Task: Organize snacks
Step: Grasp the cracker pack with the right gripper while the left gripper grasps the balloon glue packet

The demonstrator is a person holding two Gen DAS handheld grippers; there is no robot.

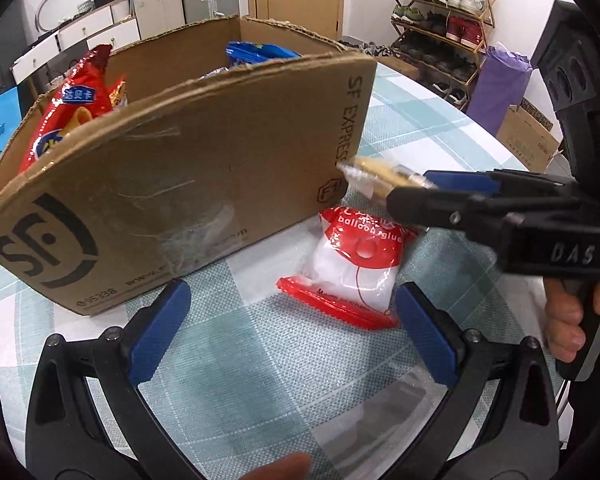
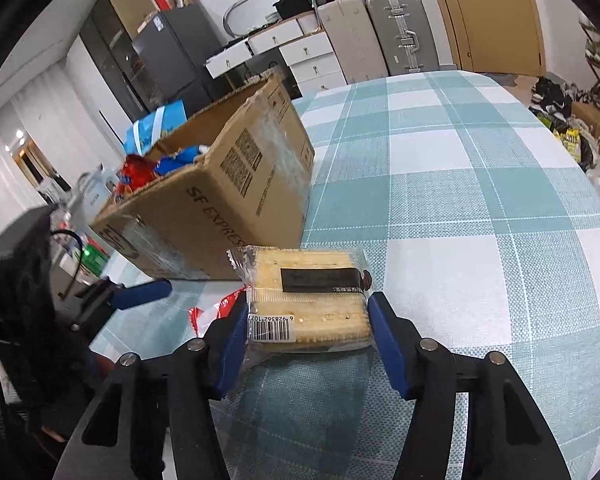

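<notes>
Crackers first: my right gripper (image 2: 306,334) has its jaws pinching the clear-wrapped cracker packet (image 2: 306,300) by its sides, long axis running toward twelve o'clock, off the counter (image 2: 480,208). My left gripper (image 1: 290,336), jaws spread and empty, hovers with the red-and-white balloon glue bag (image 1: 350,268) at one o'clock. Beyond, at eleven o'clock from the crackers, stands the open cardboard box (image 2: 220,196) holding snack bags (image 1: 74,108).

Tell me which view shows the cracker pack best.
The right wrist view: the cracker pack faces the camera, barcode and label visible, between the right claw's pads. The left wrist view shows only its edge, partly hidden by that claw.
</notes>
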